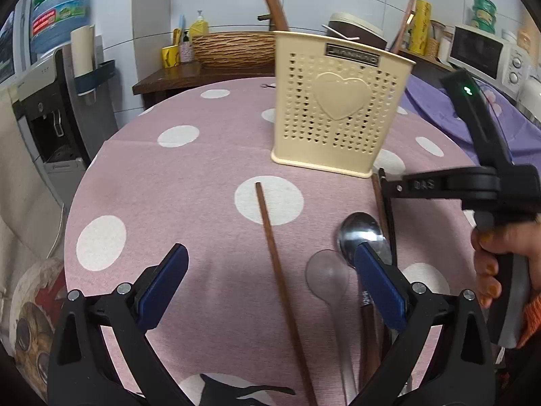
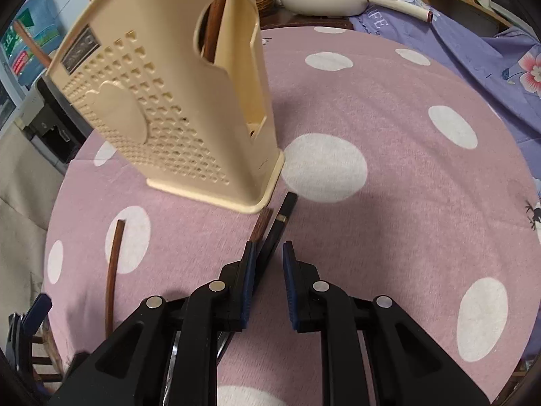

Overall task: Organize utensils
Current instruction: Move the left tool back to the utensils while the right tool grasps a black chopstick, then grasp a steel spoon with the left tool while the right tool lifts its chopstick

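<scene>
Clearly the right gripper, jaws nearly shut around two chopsticks, may drop one; left gripper gapes empty.

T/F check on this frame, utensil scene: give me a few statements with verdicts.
1. The left gripper is open and empty. True.
2. The cream holder lies on its side. False: it stands upright on the tablecloth.
3. A brown chopstick lies left of the spoons in the left wrist view. True.
4. The holder is empty. False: brown sticks stand inside.
5. Both spoons are metal. False: one metal spoon, one translucent spoon.
</scene>
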